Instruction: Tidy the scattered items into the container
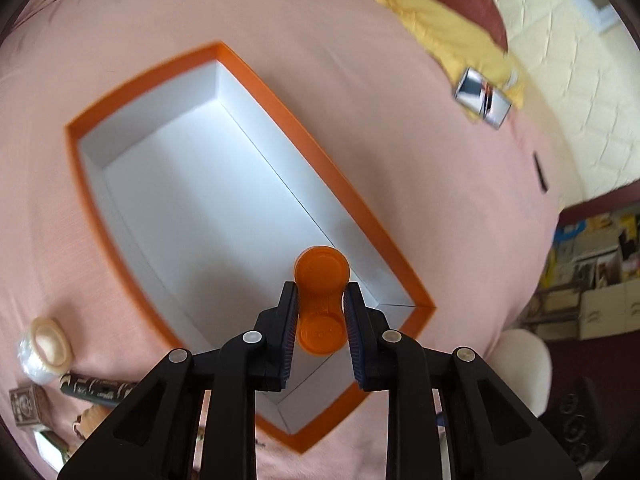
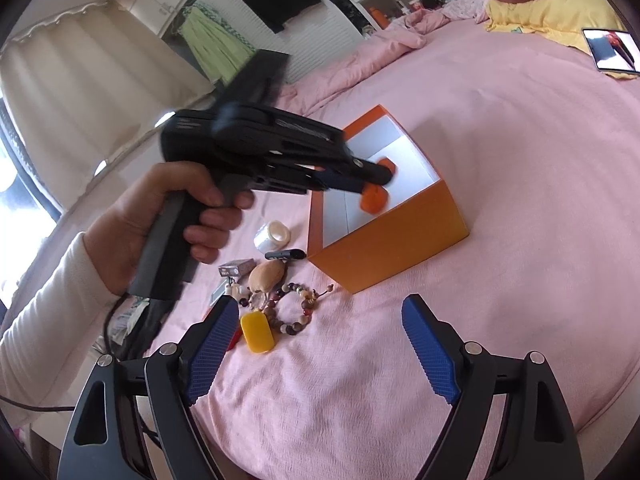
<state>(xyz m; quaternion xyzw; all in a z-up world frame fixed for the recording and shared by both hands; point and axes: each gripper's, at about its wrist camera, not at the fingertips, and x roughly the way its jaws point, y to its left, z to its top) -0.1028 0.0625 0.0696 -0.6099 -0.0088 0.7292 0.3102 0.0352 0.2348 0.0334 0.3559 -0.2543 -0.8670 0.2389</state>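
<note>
My left gripper (image 1: 321, 292) is shut on a small orange two-lobed case (image 1: 320, 276), held by its narrow waist over the near end of the orange box (image 1: 256, 76) with a white inside. The right wrist view shows that gripper (image 2: 376, 184) over the box (image 2: 384, 256), with the case (image 2: 374, 200) between its jaws. My right gripper (image 2: 320, 304) stands open and holds nothing above the pink bedcover. Just left of it lie a yellow block (image 2: 257, 333), a bead bracelet (image 2: 294, 308), a beige shell-like piece (image 2: 266, 276), a tape roll (image 2: 272, 236) and a black stick (image 2: 286, 255).
A person's hand (image 2: 160, 216) in a white sleeve grips the left tool. A phone (image 2: 610, 50) lies on a yellow blanket (image 2: 552, 12) at the far right. Bunched pink quilt (image 2: 400, 36) lies behind the box. The bed's edge runs along the left.
</note>
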